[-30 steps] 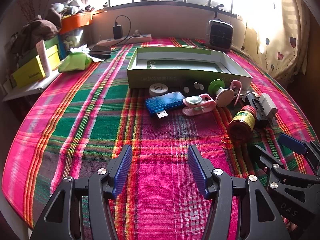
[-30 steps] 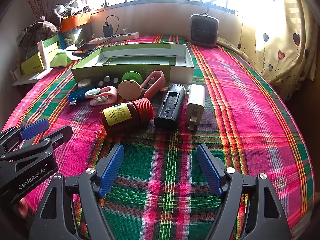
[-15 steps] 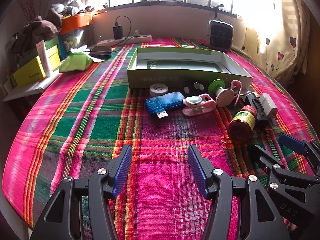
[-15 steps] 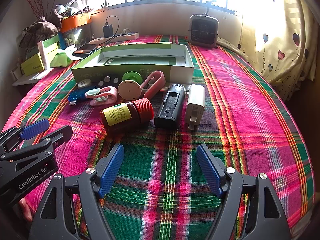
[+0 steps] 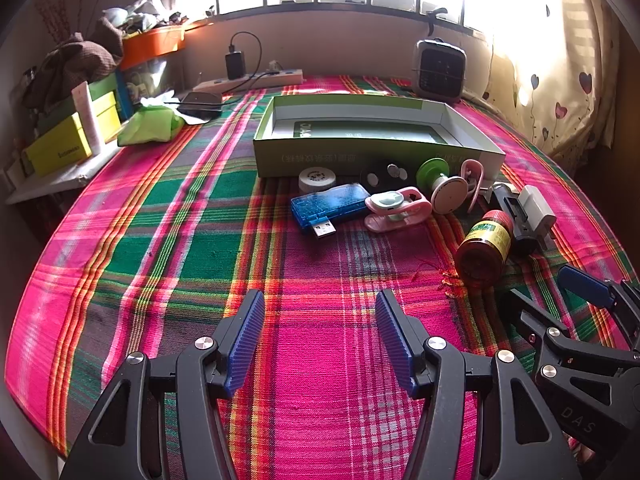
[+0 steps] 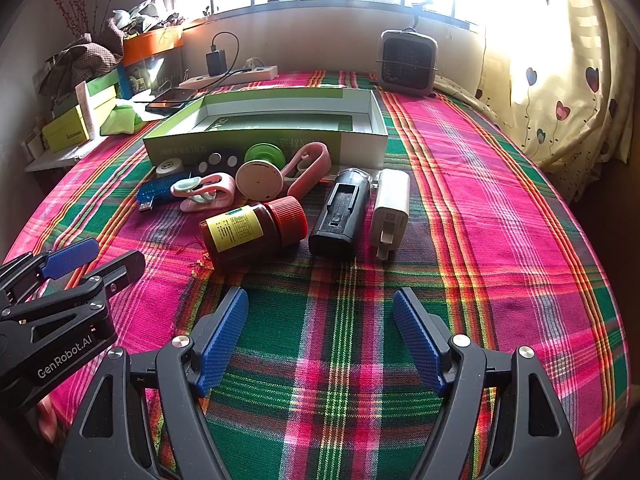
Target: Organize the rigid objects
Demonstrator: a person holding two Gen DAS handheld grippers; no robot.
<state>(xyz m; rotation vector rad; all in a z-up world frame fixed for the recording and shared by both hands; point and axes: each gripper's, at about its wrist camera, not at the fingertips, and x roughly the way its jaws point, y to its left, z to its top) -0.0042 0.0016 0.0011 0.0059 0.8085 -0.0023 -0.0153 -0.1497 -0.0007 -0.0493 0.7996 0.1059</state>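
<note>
An open green box (image 5: 376, 148) (image 6: 264, 136) lies on the plaid cloth. In front of it sit a blue USB stick (image 5: 330, 206) (image 6: 156, 194), a pink clip (image 5: 396, 208) (image 6: 206, 192), a white-and-green spool (image 5: 442, 186) (image 6: 260, 174), a brown bottle with a red cap (image 5: 482, 246) (image 6: 254, 232), a black battery holder (image 6: 340, 216) and a white charger (image 6: 392, 210). My left gripper (image 5: 320, 336) is open above bare cloth, short of the USB stick. My right gripper (image 6: 320, 332) is open, just short of the bottle and the holder.
A small grey fan heater (image 6: 408, 62) stands at the far edge, with a power strip (image 5: 256, 80) and a phone (image 5: 200, 102) at the back left. Yellow and green boxes (image 5: 72, 136) crowd a shelf on the left. A curtain (image 6: 560, 80) hangs to the right.
</note>
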